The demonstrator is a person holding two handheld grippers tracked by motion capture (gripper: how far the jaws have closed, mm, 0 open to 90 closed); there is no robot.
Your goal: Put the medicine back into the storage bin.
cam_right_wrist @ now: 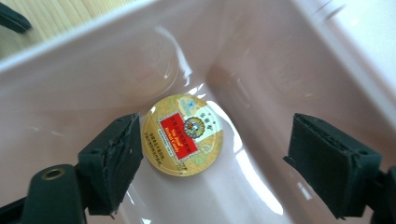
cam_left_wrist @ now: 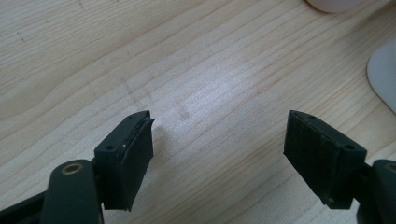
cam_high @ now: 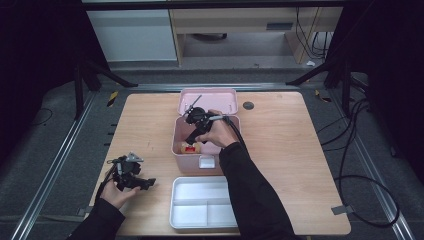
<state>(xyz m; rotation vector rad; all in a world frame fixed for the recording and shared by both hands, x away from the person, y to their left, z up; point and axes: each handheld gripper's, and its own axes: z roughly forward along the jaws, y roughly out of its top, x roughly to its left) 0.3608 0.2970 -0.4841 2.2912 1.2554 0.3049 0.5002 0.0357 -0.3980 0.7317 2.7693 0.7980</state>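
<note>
The gold tin (cam_right_wrist: 182, 135) lies flat in the pink box (cam_high: 181, 131); my right claw (cam_right_wrist: 215, 158) gapes wide over it, gripping nothing; my left claw (cam_left_wrist: 219, 158) spreads empty above the wooden desk (cam_high: 280, 150).

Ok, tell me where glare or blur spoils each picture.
High view: dark surroundings, even light on the wooden table. Left gripper view: a pale sheen on the wood, white tray edge blurred. Right gripper view: bright streaks on the pink box walls, and the round gold tin label too soft to read.
</note>
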